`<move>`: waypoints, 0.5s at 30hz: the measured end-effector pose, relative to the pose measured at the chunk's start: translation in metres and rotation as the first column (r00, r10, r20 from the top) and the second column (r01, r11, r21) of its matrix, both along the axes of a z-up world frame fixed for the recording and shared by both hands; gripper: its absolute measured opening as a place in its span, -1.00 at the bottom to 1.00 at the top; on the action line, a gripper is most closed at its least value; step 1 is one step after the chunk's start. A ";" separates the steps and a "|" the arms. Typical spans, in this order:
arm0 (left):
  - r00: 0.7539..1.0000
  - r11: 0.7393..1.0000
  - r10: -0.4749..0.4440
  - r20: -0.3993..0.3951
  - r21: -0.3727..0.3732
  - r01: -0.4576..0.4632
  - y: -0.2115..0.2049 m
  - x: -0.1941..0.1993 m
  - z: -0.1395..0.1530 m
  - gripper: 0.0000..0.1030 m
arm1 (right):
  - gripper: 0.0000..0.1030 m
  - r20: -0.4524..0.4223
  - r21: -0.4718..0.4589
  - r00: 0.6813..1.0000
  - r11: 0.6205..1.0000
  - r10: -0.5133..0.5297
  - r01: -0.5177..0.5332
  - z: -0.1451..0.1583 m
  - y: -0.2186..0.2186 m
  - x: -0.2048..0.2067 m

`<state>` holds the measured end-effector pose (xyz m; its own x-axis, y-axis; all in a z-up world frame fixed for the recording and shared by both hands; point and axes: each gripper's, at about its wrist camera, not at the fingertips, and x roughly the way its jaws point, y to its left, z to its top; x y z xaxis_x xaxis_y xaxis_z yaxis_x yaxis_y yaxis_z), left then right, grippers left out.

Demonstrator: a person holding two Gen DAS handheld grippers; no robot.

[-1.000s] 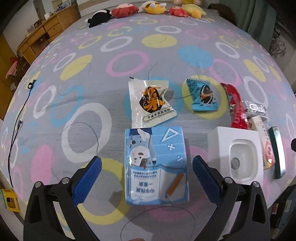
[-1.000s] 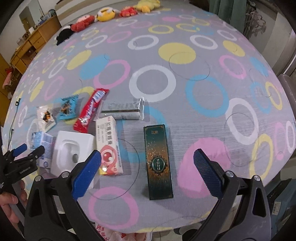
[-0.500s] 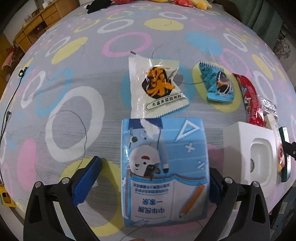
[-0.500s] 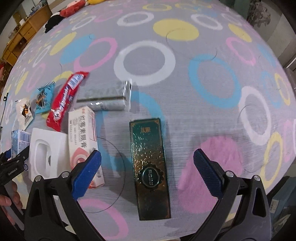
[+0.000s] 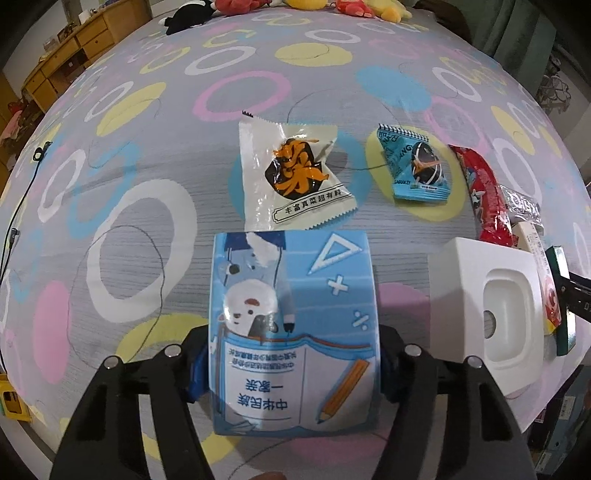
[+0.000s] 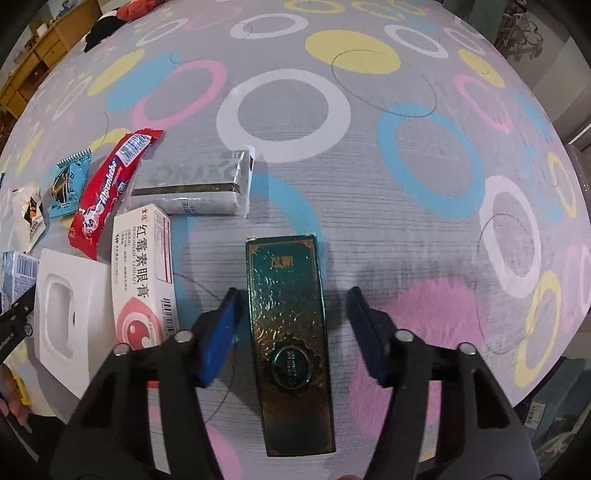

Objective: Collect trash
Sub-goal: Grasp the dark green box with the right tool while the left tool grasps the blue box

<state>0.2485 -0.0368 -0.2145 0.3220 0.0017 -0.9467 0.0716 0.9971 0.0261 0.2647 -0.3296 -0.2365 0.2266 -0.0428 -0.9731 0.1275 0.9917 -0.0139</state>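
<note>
My left gripper point(image 5: 291, 363) is shut on a blue tissue pack point(image 5: 293, 325) lying on the patterned tablecloth; its pads press the pack's two sides. My right gripper point(image 6: 293, 338) straddles a dark green and gold box point(image 6: 290, 328); the left pad is close to the box, the right pad stands apart, so it is open. Other trash lies in a row: a white snack wrapper point(image 5: 291, 173), a small blue packet point(image 5: 415, 168), a red wrapper point(image 6: 107, 192), a silver packet point(image 6: 195, 184), a white and pink medicine box point(image 6: 144, 277) and a white plastic tray point(image 5: 491, 317).
The tablecloth point(image 6: 369, 155) with coloured rings covers the round table. Plush toys point(image 5: 306, 3) lie at the far edge. A wooden cabinet point(image 5: 62, 55) stands at the far left. The table's near edge is just below both grippers.
Both grippers have moved forward and down. The left has closed on the blue tissue pack. The right has narrowed around the green box.
</note>
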 end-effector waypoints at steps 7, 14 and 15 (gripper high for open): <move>1.000 1.000 0.002 0.002 -0.014 -0.002 -0.001 -0.003 0.002 0.24 | -0.32 0.007 -0.010 1.000 1.000 0.011 -0.011 -0.002 0.000 0.005; 1.000 1.000 0.002 0.028 -0.028 -0.001 0.005 -0.006 0.012 0.24 | -0.33 0.031 -0.007 0.999 1.000 0.006 -0.006 0.008 0.010 -0.012; 0.999 1.000 0.000 0.034 -0.026 0.001 0.003 -0.008 0.015 0.24 | -0.33 0.037 -0.002 0.999 1.000 0.005 -0.005 0.012 0.012 -0.022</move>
<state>0.2401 -0.0336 -0.1995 0.3537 -0.0226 -0.9351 0.0717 0.9974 0.0030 0.2430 -0.3172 -0.2244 0.2627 -0.0434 -0.9639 0.1231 0.9923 -0.0112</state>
